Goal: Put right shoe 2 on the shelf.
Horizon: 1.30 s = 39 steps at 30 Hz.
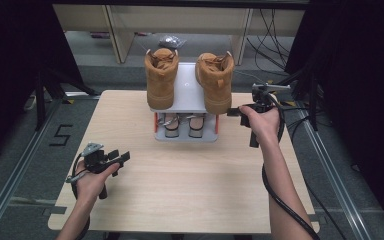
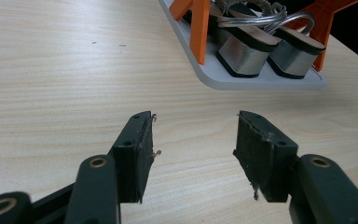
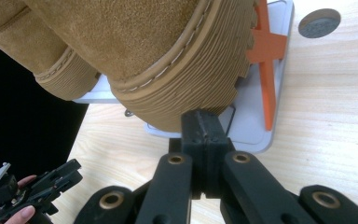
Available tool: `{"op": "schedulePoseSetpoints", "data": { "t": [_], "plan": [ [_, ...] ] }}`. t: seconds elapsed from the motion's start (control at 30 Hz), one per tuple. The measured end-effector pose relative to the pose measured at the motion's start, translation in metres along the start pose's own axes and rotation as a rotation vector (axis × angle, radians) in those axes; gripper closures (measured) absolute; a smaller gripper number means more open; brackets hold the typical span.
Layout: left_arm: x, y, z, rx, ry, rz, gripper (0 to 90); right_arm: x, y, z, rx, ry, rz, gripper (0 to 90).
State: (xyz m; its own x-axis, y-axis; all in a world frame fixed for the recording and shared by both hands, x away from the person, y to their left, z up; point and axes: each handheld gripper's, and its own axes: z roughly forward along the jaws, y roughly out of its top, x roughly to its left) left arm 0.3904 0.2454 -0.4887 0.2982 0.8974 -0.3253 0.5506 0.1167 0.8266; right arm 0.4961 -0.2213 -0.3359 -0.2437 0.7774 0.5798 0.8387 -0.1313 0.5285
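At the rack's [image 1: 187, 95] top shelf, right-hand side, the right gripper [image 1: 235, 111] sat with its jaws fully closed on nothing, tips butted against the toe-end sole of the right boot [image 1: 215, 80], which lay at its 9 o'clock in the high view. That boot's long axis ran 12-to-6 across the table, toe toward the person and overhanging the shelf edge, so the closed tips met it side-on, good for a nudge, I'd say, not a grab. The left gripper [image 1: 114, 159] was well apart at the table's 7 o'clock, jaws wide open and empty, pointed toward the heeled sandals [image 2: 261, 46] on the lower shelf; right hand clearly nearer.
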Motion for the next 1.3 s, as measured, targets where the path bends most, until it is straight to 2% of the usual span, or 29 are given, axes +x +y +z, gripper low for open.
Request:
{"op": "schedulePoseSetpoints", "data": {
  "t": [0.07,0.1,0.13,0.17,0.2,0.27,0.37,0.5,0.6,0.67,0.7,0.73,0.77,0.8,0.87,0.9,0.93,0.97,1.0,1.07,1.1,1.13,1.23,1.3],
  "plan": [
    [0.000,0.000,0.000,0.001,0.000,0.000,45.4,0.005,0.001,0.001,0.015,0.007,0.036,90.0],
    [0.000,0.000,0.000,0.002,0.000,0.001,45.4,0.004,0.002,0.002,0.012,0.003,0.012,90.0],
    [0.000,0.000,0.000,0.003,-0.002,0.002,45.4,0.004,0.002,0.003,0.015,-0.003,0.010,90.0],
    [0.000,0.000,0.000,0.002,-0.002,0.001,45.4,0.006,0.002,0.003,0.022,0.004,0.033,90.0],
    [0.000,0.000,0.000,0.003,-0.002,0.001,45.4,0.004,0.003,0.004,0.015,-0.003,0.008,90.0],
    [0.000,0.000,0.001,0.003,0.000,0.002,45.4,0.005,0.003,0.005,0.010,-0.003,0.018,90.0],
    [-0.001,-0.001,0.001,0.003,-0.004,0.002,45.4,0.006,0.004,0.006,0.016,-0.015,0.006,90.0],
    [0.000,0.000,0.001,0.004,0.000,0.001,45.4,0.008,0.003,0.008,0.015,-0.010,-0.010,90.0],
    [0.000,0.000,0.001,0.004,-0.002,0.001,45.4,0.007,0.003,0.008,0.020,-0.002,-0.002,90.0],
    [0.000,0.000,0.001,0.003,-0.002,0.001,45.4,0.008,0.002,0.008,0.012,-0.015,0.013,88.2],
    [0.000,0.000,0.001,0.003,-0.001,0.000,45.4,0.007,0.002,0.006,-0.002,-0.026,-0.019,87.5],
    [0.000,0.000,0.001,0.002,-0.001,-0.001,45.3,0.010,0.001,0.005,0.000,-0.021,0.013,86.1],
    [0.000,0.000,0.001,0.002,0.000,-0.001,45.4,0.009,0.001,0.005,-0.029,-0.021,-0.018,85.3],
    [0.000,0.000,0.001,0.003,-0.001,0.000,45.4,0.011,0.002,0.004,-0.026,-0.041,-0.028,84.6],
    [-0.001,0.000,0.001,0.002,-0.004,0.000,45.3,0.014,0.002,0.004,-0.017,-0.042,-0.020,82.8],
    [-0.001,0.000,0.001,0.001,-0.004,0.000,45.4,0.014,0.002,0.004,-0.021,-0.049,-0.040,80.8],
    [-0.001,0.000,0.000,0.001,-0.003,-0.001,45.4,0.016,0.002,0.004,-0.022,-0.058,-0.031,76.3],
    [0.000,0.000,0.000,0.001,-0.003,-0.001,45.4,0.015,0.002,0.004,-0.036,-0.083,-0.066,70.0],
    [0.000,0.000,0.000,0.002,-0.002,0.000,45.3,0.016,0.001,0.004,-0.047,-0.113,-0.077,62.7],
    [0.000,0.000,0.001,0.003,-0.002,0.001,45.4,0.015,0.000,0.005,-0.097,-0.067,-0.106,52.9],
    [0.000,0.000,0.001,0.003,-0.003,0.002,45.4,0.019,-0.001,0.003,-0.093,-0.069,-0.089,50.0],
    [-0.001,0.000,0.001,0.002,-0.006,0.002,45.4,0.021,-0.002,0.003,-0.113,-0.070,-0.113,47.0],
    [-0.001,-0.001,0.001,0.004,-0.006,0.003,45.4,0.028,-0.001,0.005,-0.144,-0.106,-0.168,35.9],
    [-0.001,-0.001,0.001,0.004,-0.007,0.005,45.4,0.031,0.000,0.009,-0.163,-0.125,-0.200,32.2]
  ]
}}
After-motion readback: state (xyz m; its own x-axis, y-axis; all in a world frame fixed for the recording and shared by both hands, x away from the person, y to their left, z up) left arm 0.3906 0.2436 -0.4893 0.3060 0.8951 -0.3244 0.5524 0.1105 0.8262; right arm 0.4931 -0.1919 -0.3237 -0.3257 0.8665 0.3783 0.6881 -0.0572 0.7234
